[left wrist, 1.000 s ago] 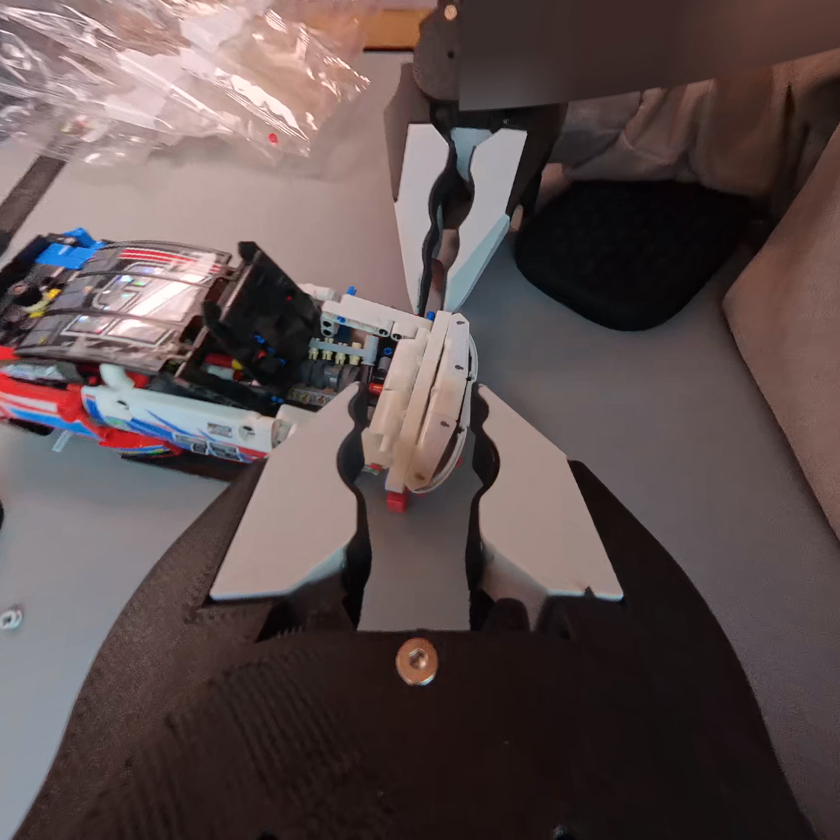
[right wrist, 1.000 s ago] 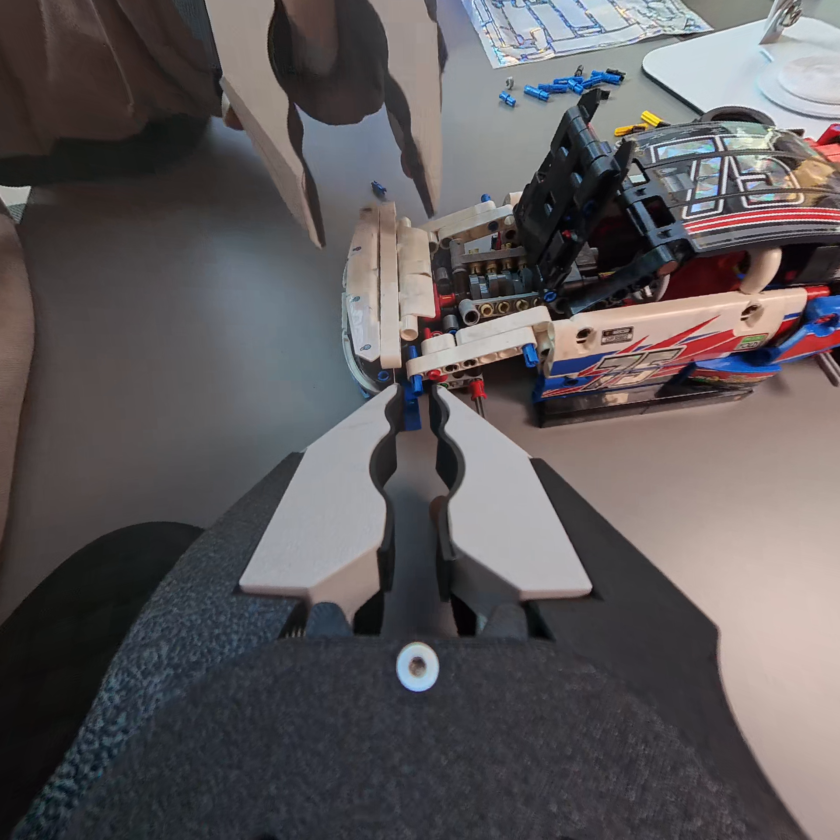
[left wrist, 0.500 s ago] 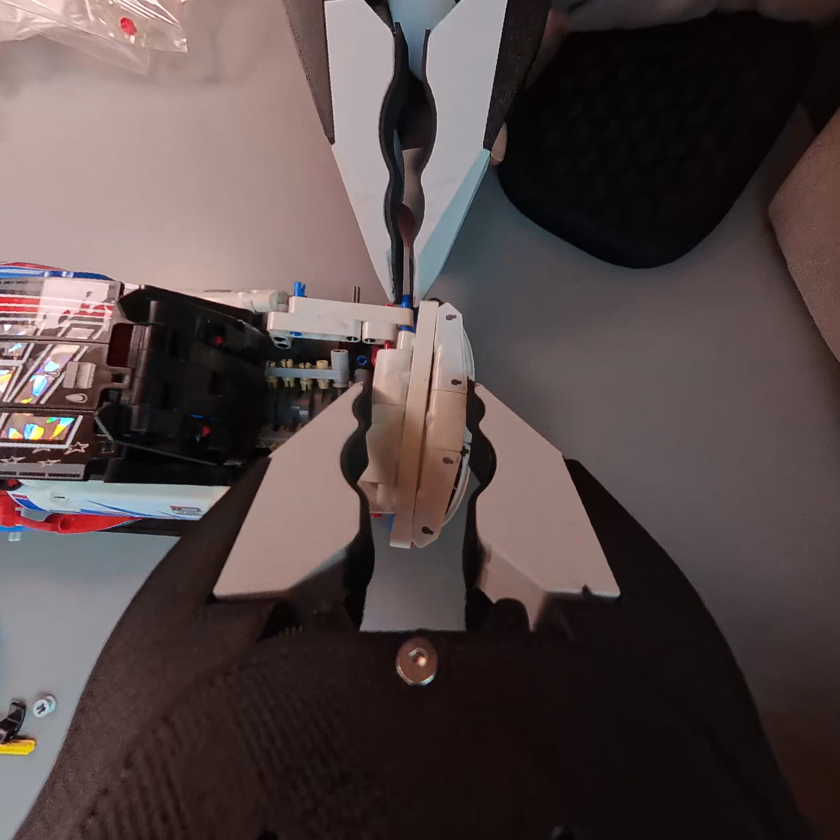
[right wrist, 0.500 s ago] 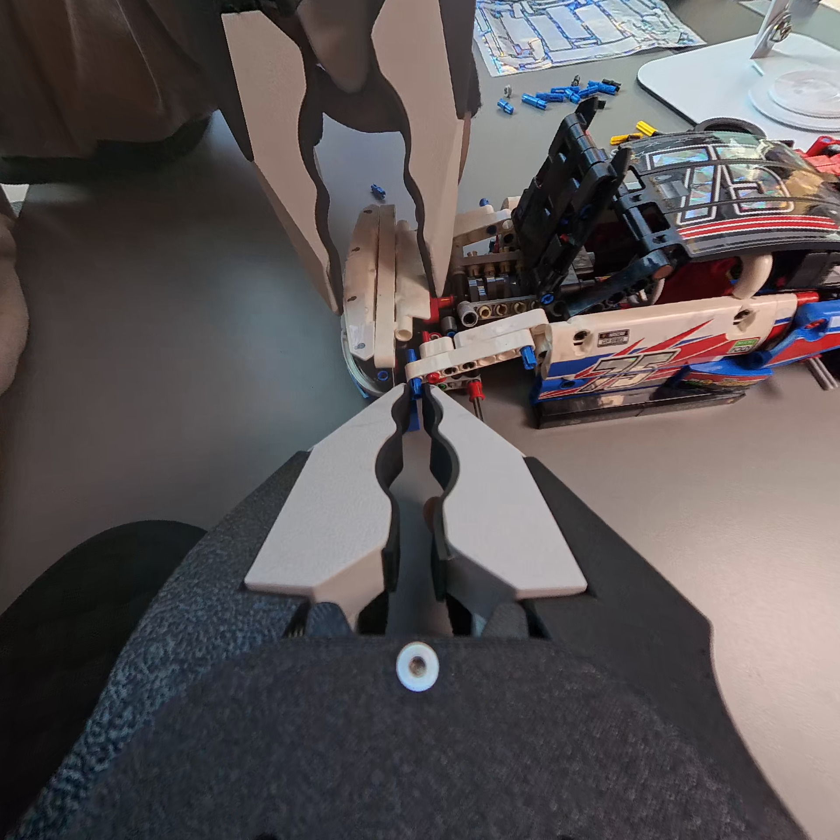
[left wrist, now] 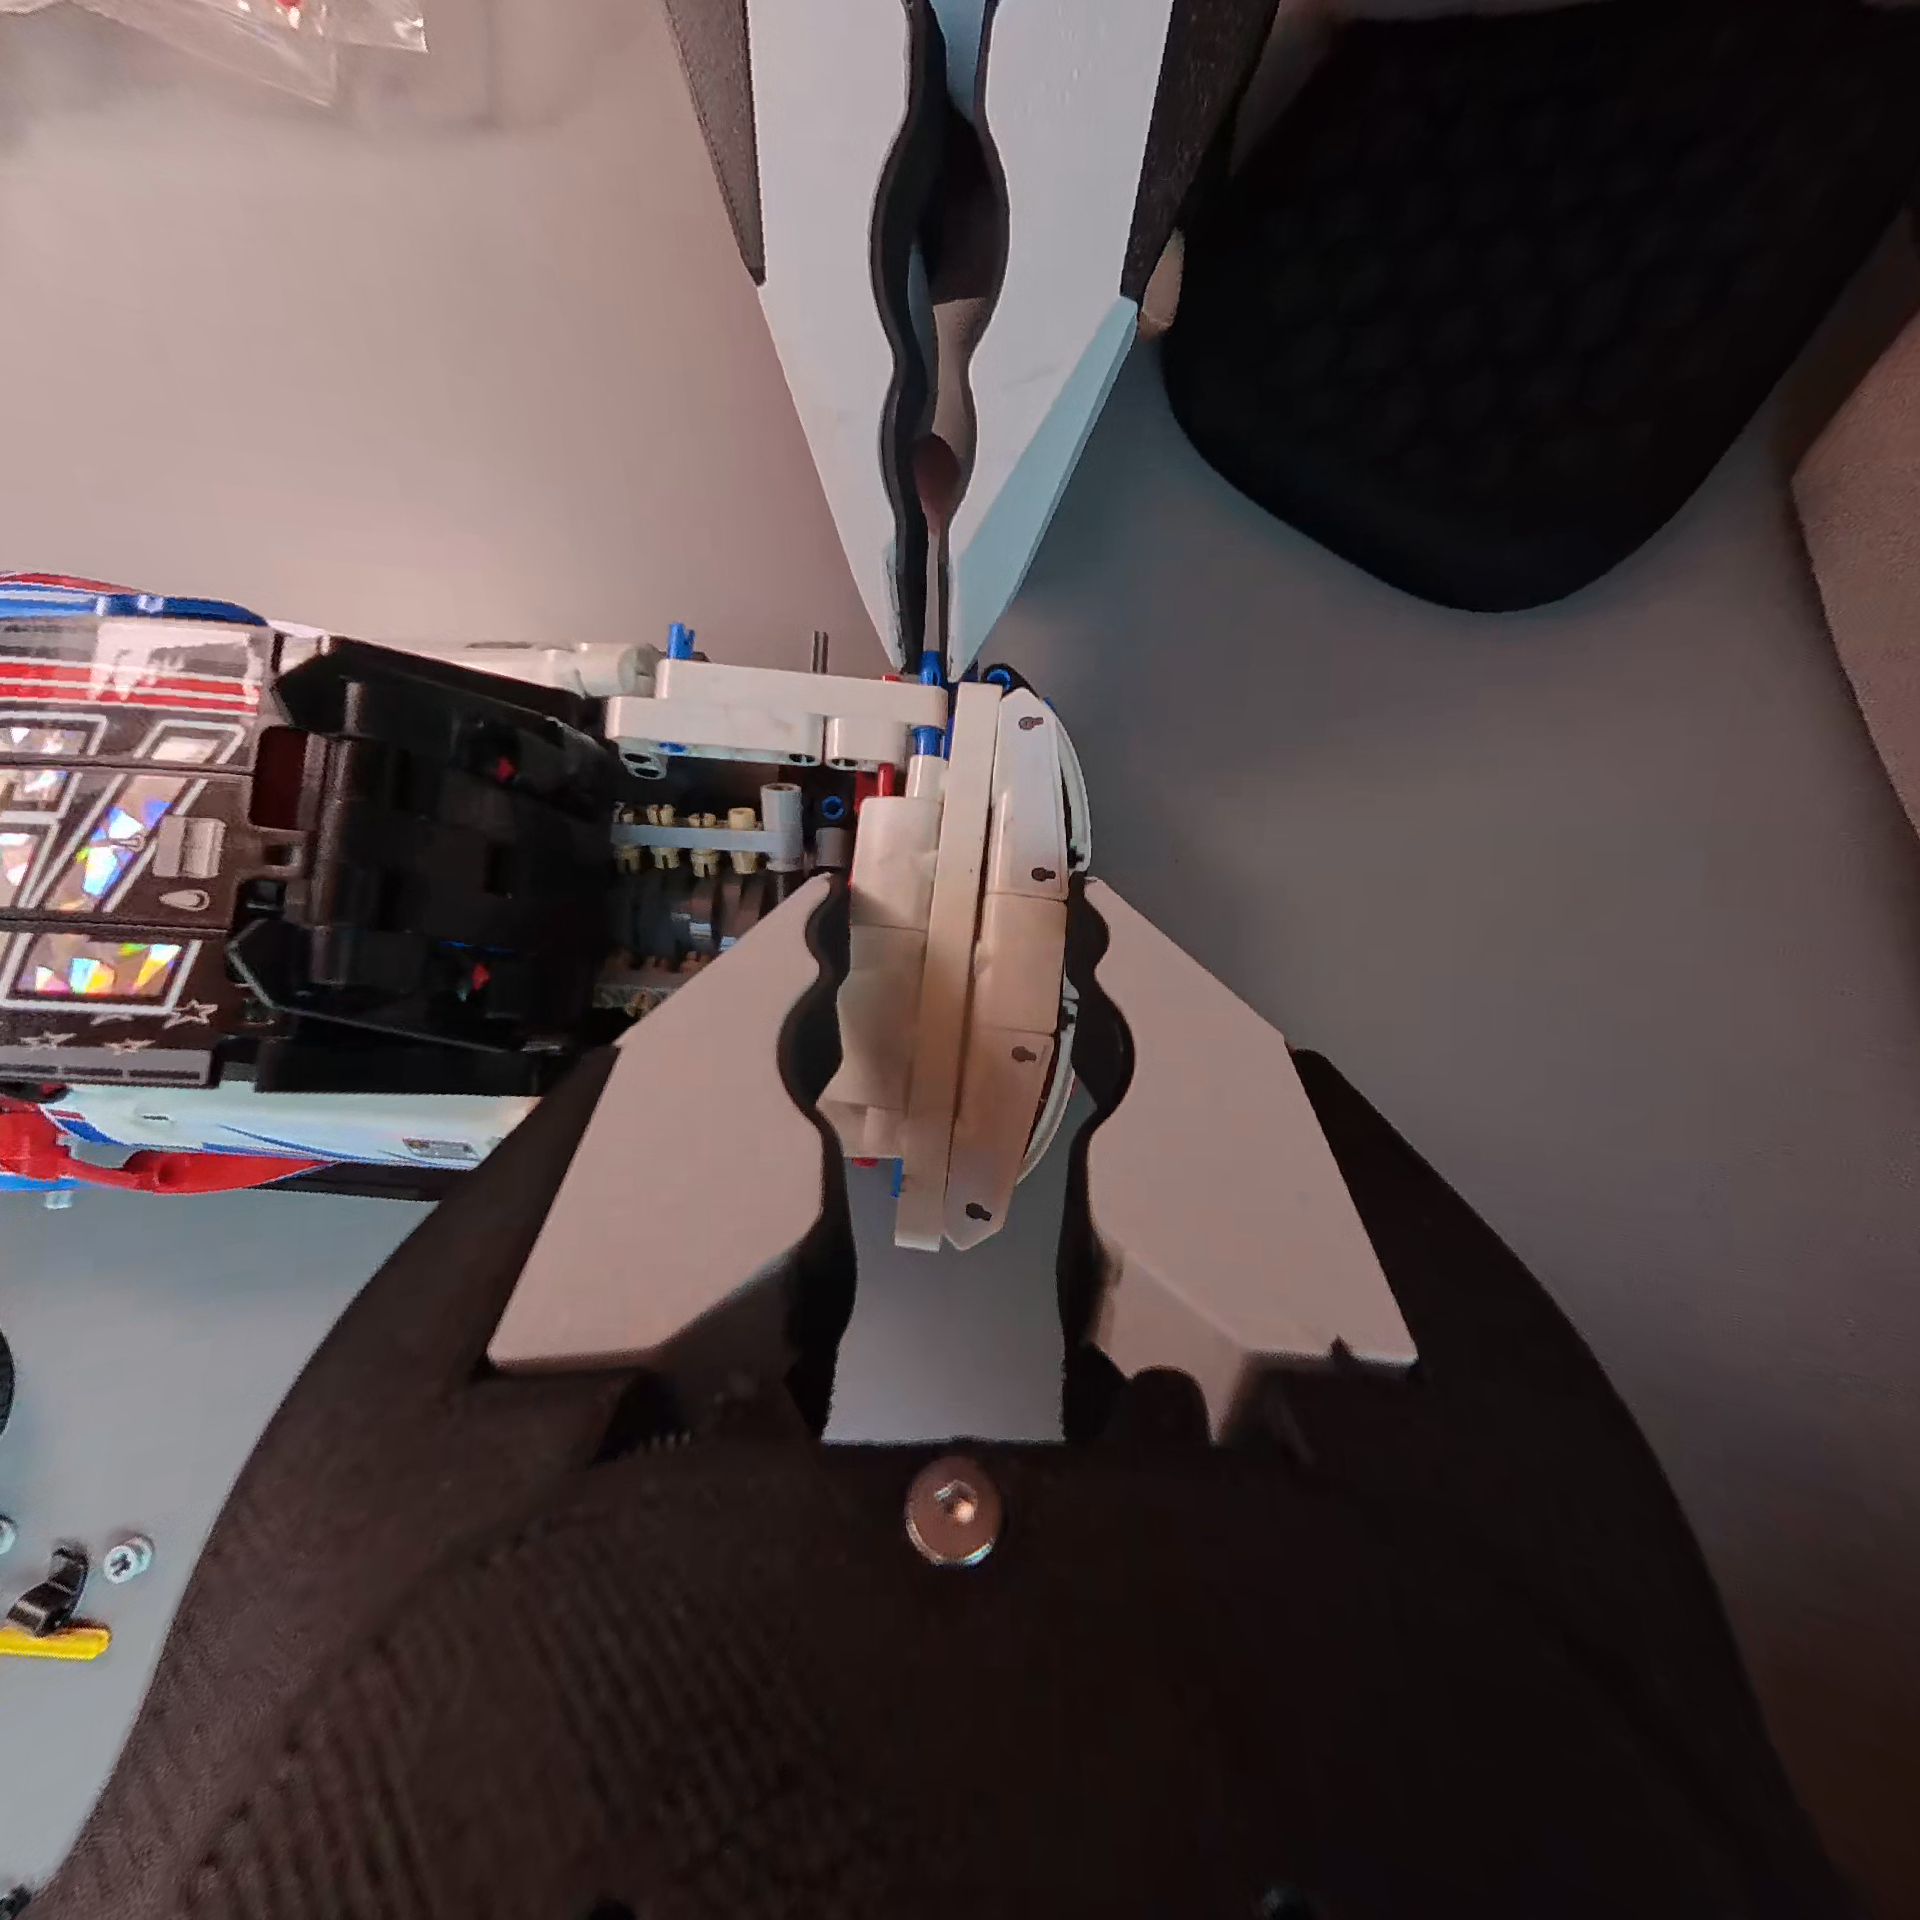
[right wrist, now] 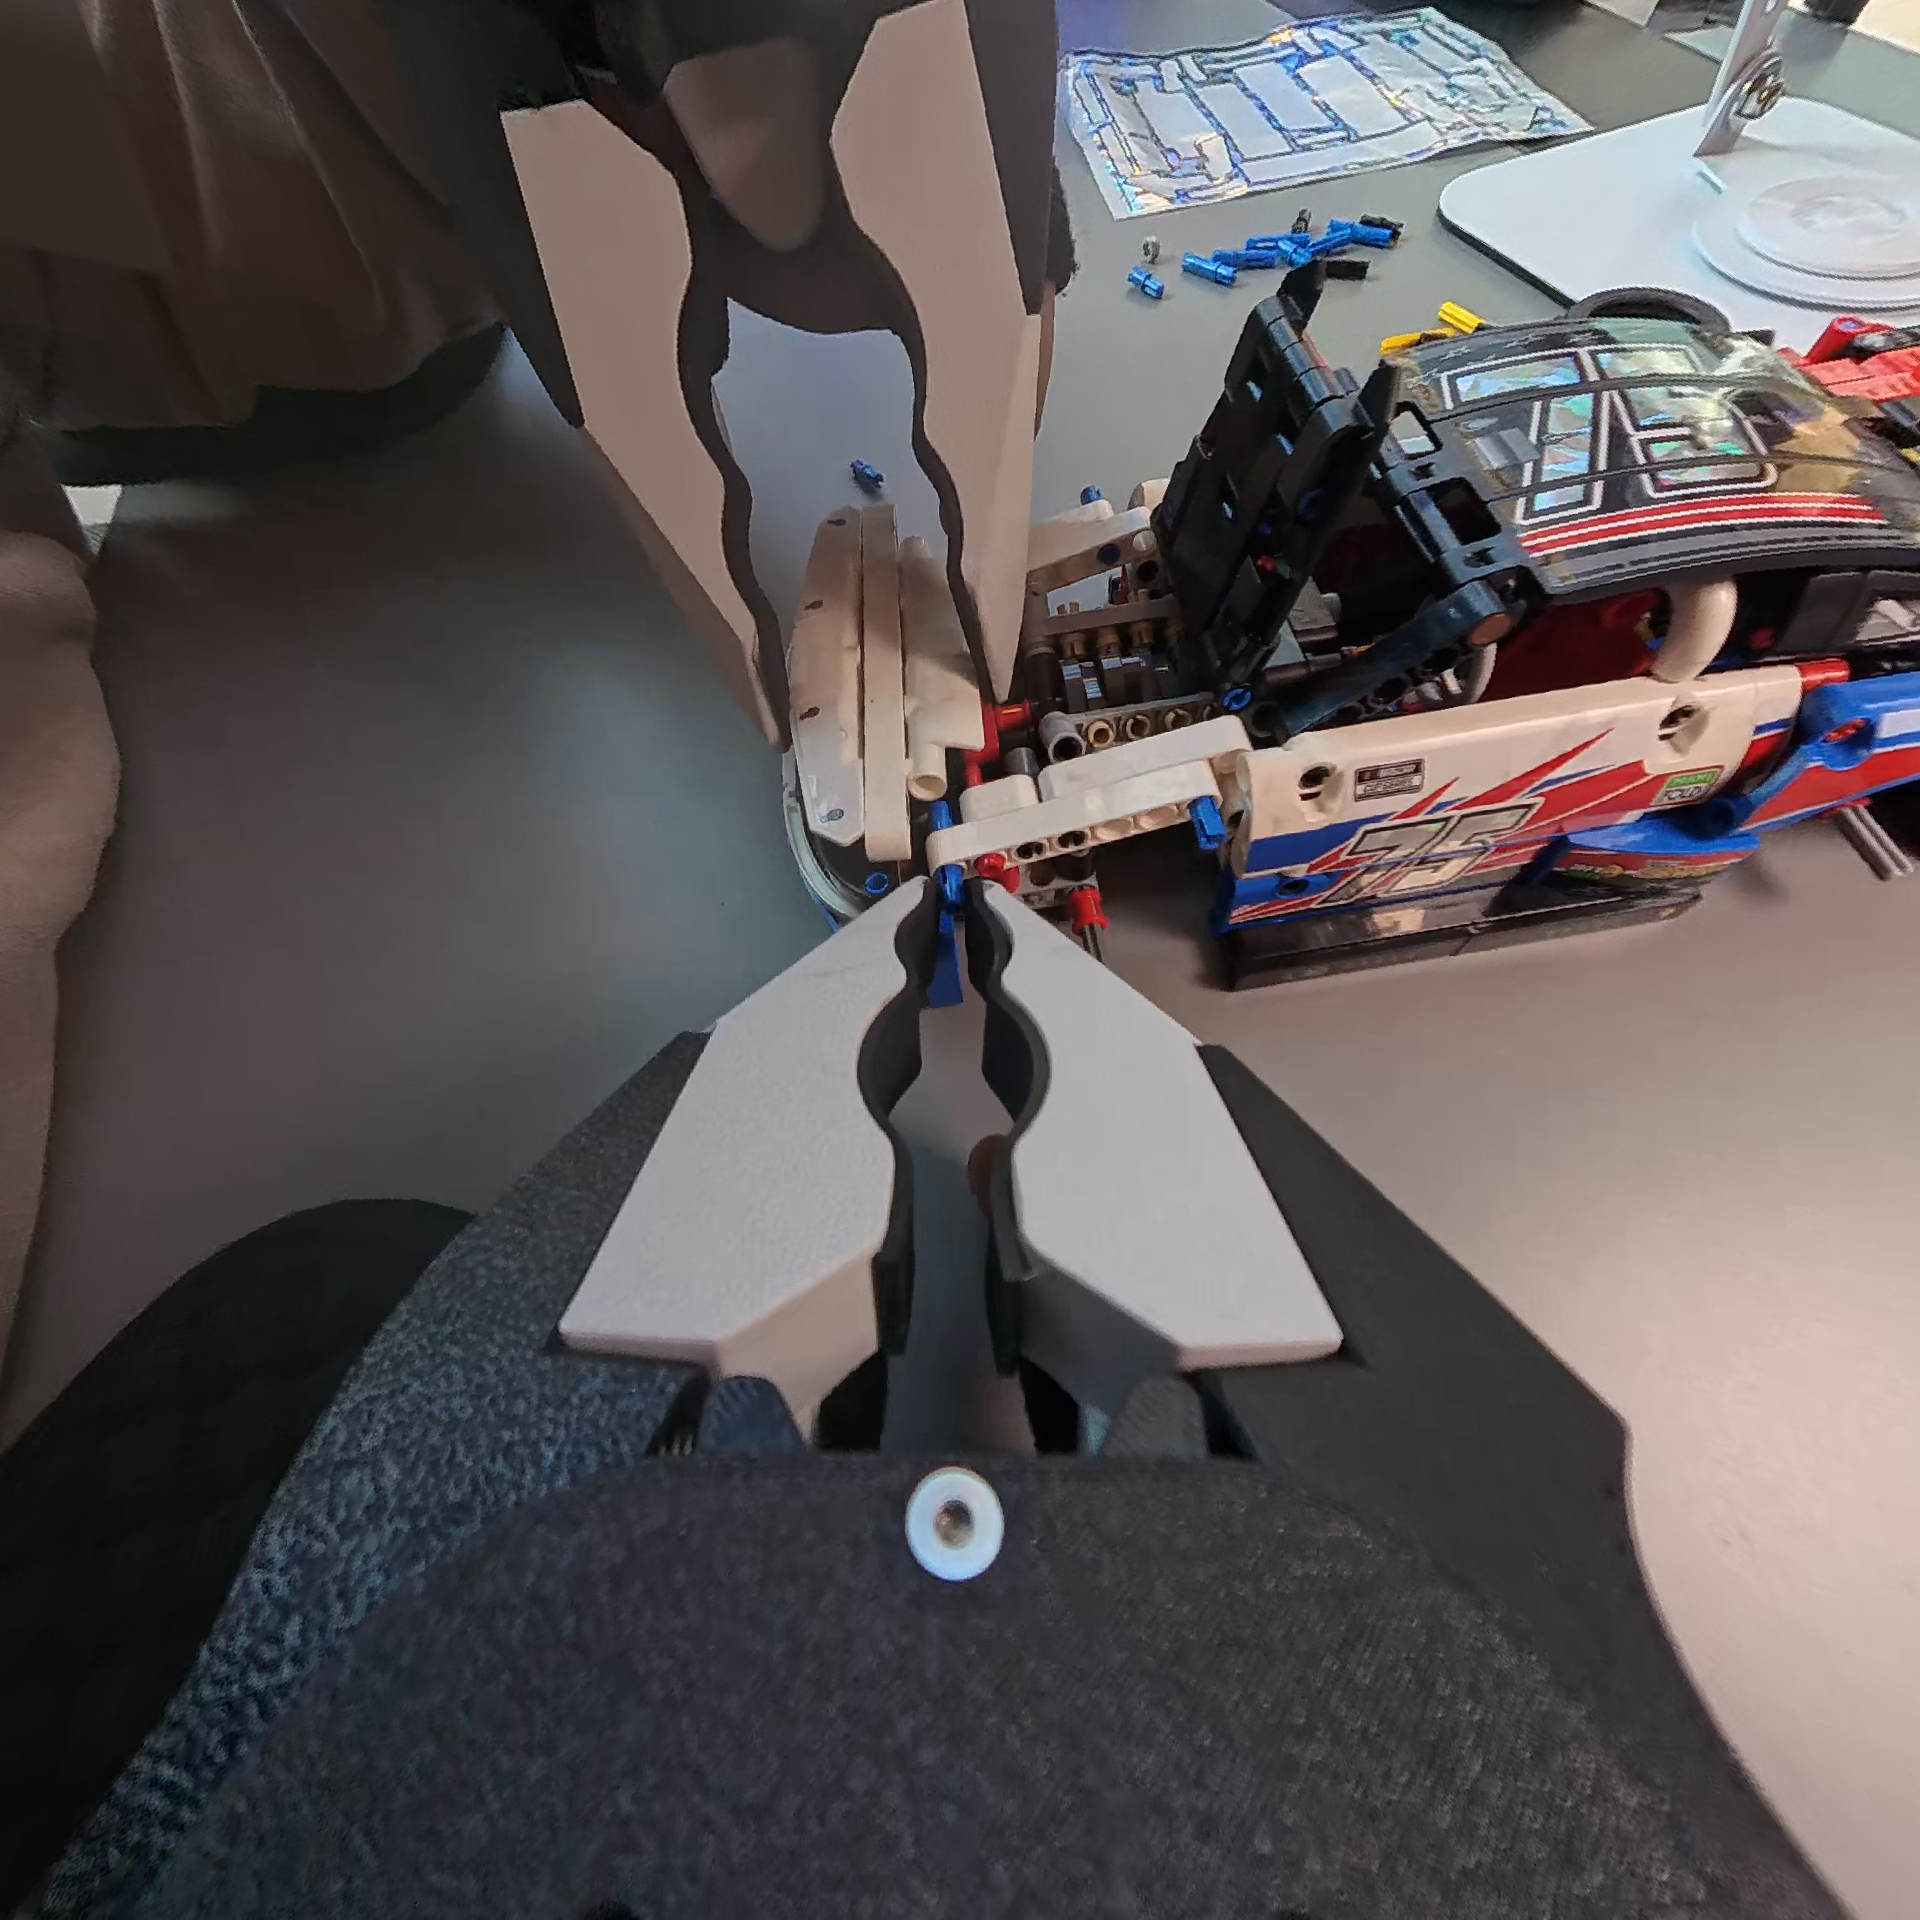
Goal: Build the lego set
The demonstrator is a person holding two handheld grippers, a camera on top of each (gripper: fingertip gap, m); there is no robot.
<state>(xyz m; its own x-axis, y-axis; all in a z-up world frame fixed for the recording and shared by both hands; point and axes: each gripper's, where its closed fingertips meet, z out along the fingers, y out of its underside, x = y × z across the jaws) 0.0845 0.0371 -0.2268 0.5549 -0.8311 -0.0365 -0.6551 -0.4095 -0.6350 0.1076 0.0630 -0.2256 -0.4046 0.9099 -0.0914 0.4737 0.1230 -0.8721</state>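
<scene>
The lego race car (right wrist: 1455,769), white, red and blue with a black roof, lies on the grey table; it also shows in the left wrist view (left wrist: 312,883). Its black hood (right wrist: 1268,499) is tilted up. My left gripper (left wrist: 951,894) comes from above and is shut on the car's white front section (left wrist: 966,987), one finger on each side. In the right wrist view the left gripper (right wrist: 883,707) straddles that section (right wrist: 873,665). My right gripper (right wrist: 948,888) is shut on a small blue pin (right wrist: 943,956), held against the end of the white side beam (right wrist: 1091,800).
A sticker sheet (right wrist: 1299,104), several loose blue pins (right wrist: 1278,249) and a white stand base (right wrist: 1662,218) lie behind the car. A clear plastic bag (left wrist: 208,42), a black cushion (left wrist: 1507,312) and a small yellow part (left wrist: 52,1642) with screws are around it.
My left gripper has come down over the car's white front section and now holds it from above. My right gripper has moved the blue pin up against the white side beam.
</scene>
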